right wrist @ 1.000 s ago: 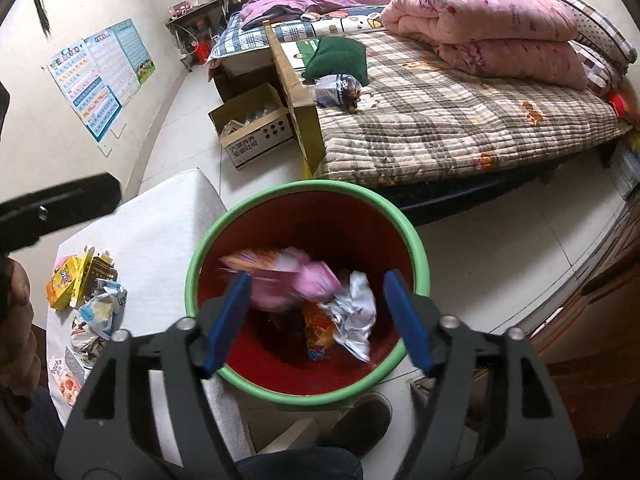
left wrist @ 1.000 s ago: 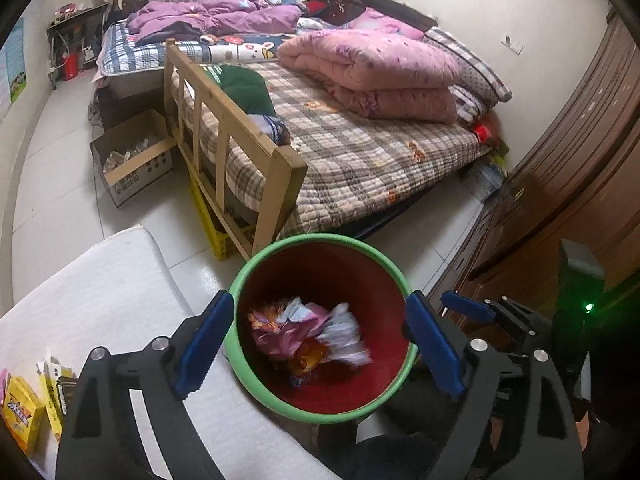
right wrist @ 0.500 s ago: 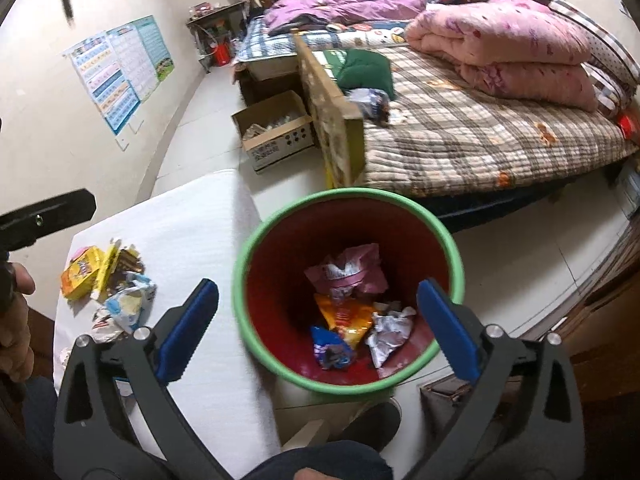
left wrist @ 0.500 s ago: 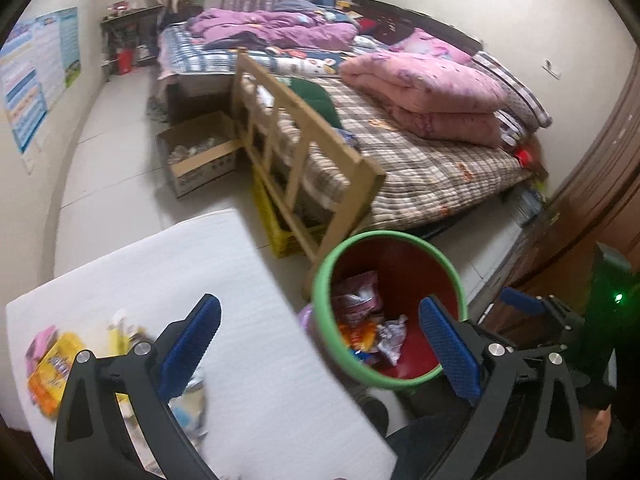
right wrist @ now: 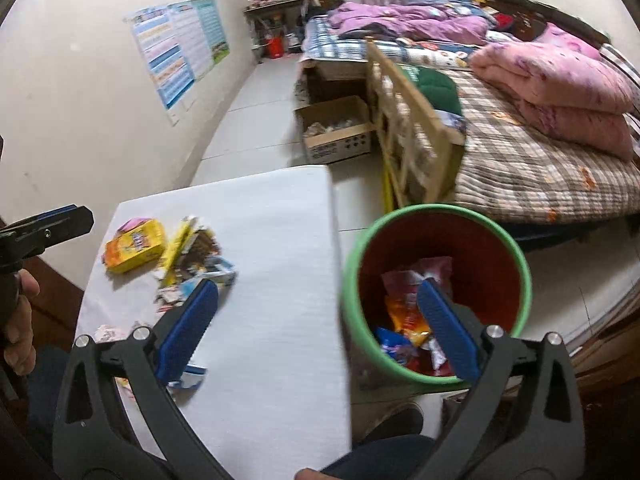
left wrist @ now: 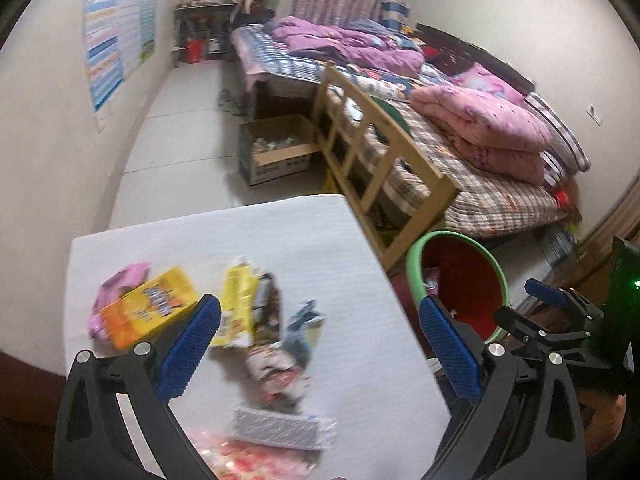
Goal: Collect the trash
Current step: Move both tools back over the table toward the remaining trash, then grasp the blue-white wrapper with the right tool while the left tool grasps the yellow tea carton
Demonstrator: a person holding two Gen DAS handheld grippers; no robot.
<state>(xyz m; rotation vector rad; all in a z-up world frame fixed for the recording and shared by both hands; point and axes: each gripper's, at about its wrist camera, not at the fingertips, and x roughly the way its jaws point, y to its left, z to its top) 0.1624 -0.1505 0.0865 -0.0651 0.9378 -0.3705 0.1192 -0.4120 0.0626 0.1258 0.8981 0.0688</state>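
1. Wrappers are the target: a loose heap of snack wrappers (left wrist: 256, 320) lies on the white table (left wrist: 248, 232), well to the side away from the green-rimmed bin (right wrist: 438, 292), which stands on the floor just off the table's edge.

2. My left gripper (left wrist: 316, 344) hangs over that heap with its jaws spread wide and nothing between them. My right gripper (right wrist: 320, 328) is just as wide open and empty, straddling the table edge with one finger over the bin.

3. Judged from both views, the left one is clearly the nearer to the heap; the right sits beside the bin, well apart from the wrappers.

4. Nearest my left gripper, on the side away from the bin, is the yellow-and-orange packet (left wrist: 148, 312). It lies flat, its long axis running slantwise across the table, the higher end pointing towards the bin.

5. Beside it, closer to the bin, a yellow pouch (left wrist: 238, 304) lies with its long axis pointing away from me, towards the far table edge. Its outline is blurred, so I cannot tell which end is torn.

6. Straight ahead between my left fingers lies a small crumpled red-and-white wrapper (left wrist: 276, 380), with a silver-grey packet (left wrist: 280, 428) nearer me, lying crosswise.

7. I judge the next grab calls for a short drop with the left gripper, jaws set across a wrapper's short side.

8. Several wrappers already lie in the bin.
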